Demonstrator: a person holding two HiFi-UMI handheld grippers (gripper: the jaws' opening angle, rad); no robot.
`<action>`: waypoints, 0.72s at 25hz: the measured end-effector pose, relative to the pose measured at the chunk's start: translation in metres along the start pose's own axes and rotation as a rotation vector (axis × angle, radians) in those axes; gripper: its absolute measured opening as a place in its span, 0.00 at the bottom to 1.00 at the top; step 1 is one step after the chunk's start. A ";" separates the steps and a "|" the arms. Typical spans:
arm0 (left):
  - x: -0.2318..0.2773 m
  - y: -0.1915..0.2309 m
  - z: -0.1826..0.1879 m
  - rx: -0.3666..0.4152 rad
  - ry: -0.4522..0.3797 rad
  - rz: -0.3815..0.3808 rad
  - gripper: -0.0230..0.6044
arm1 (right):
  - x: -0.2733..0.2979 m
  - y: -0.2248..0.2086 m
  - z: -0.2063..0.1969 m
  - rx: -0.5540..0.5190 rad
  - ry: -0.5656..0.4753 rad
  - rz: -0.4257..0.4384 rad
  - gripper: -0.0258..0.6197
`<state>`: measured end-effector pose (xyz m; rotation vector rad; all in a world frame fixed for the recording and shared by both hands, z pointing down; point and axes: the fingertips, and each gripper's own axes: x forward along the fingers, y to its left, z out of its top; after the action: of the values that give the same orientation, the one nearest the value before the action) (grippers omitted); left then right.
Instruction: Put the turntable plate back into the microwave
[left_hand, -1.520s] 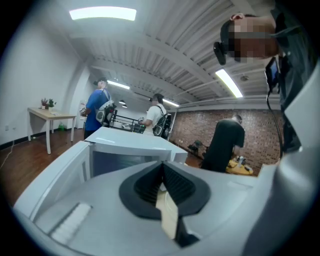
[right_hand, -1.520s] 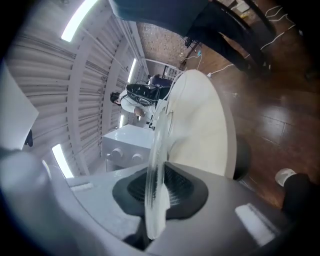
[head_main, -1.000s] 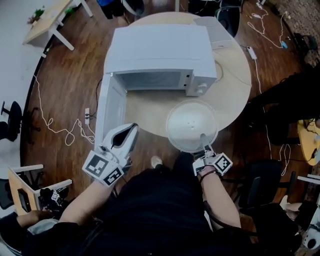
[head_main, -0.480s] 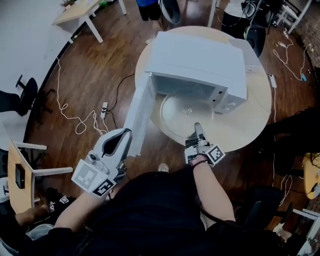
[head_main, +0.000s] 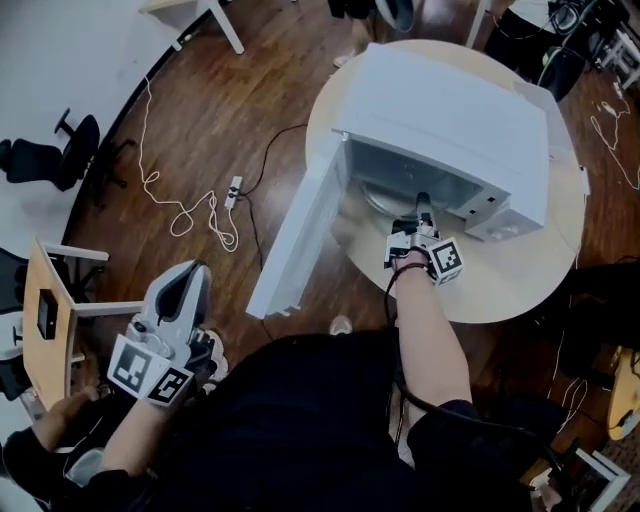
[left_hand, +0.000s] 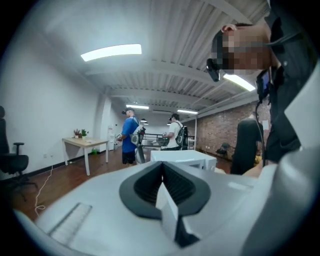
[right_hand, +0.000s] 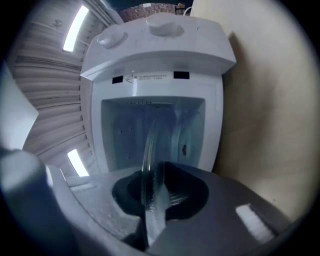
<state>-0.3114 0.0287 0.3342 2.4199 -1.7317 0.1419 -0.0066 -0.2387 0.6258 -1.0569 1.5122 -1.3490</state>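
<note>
Since a second ago the turntable plate (head_main: 388, 193) has gone from the table in front of the oven into the mouth of the microwave (head_main: 450, 100). In the head view it now shows as a pale glass arc inside the cavity, right of centre in the upper half of the frame. Most of the disc looks to be past the opening, with its near rim still at the threshold.

Judged from this, the carry is done and the seating is left. The plate has to go fully in, settle flat on the cavity floor and be let go. Whether it already touches the floor cannot be told.

In the right gripper view, the right gripper (right_hand: 152, 202) has its jaws nearly closed, pinching the plate's near rim (right_hand: 149, 165) edge-on with the glass running up between the pads. In the head view it (head_main: 422, 207) sits just at the opening, pointing in.

Around it, the door (head_main: 300, 235) hangs wide open toward the lower left, and the microwave stands on the round table (head_main: 520, 275).

At the lower left of the head view the left gripper (head_main: 188, 280) is well apart from the oven — its own view shows the jaws (left_hand: 162, 187) closed together with nothing between them, and people standing far across the room.
</note>
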 end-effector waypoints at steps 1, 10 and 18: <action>-0.003 0.005 -0.001 -0.006 0.005 0.018 0.04 | 0.009 -0.002 0.005 -0.010 -0.012 -0.002 0.08; -0.028 0.036 -0.017 -0.070 0.036 0.128 0.04 | 0.050 -0.017 0.026 -0.058 -0.089 -0.065 0.09; -0.028 0.034 -0.021 -0.107 0.032 0.111 0.04 | 0.051 -0.031 0.037 0.023 -0.145 -0.342 0.10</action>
<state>-0.3524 0.0484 0.3529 2.2359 -1.8106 0.0978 0.0153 -0.3002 0.6510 -1.4136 1.2446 -1.4780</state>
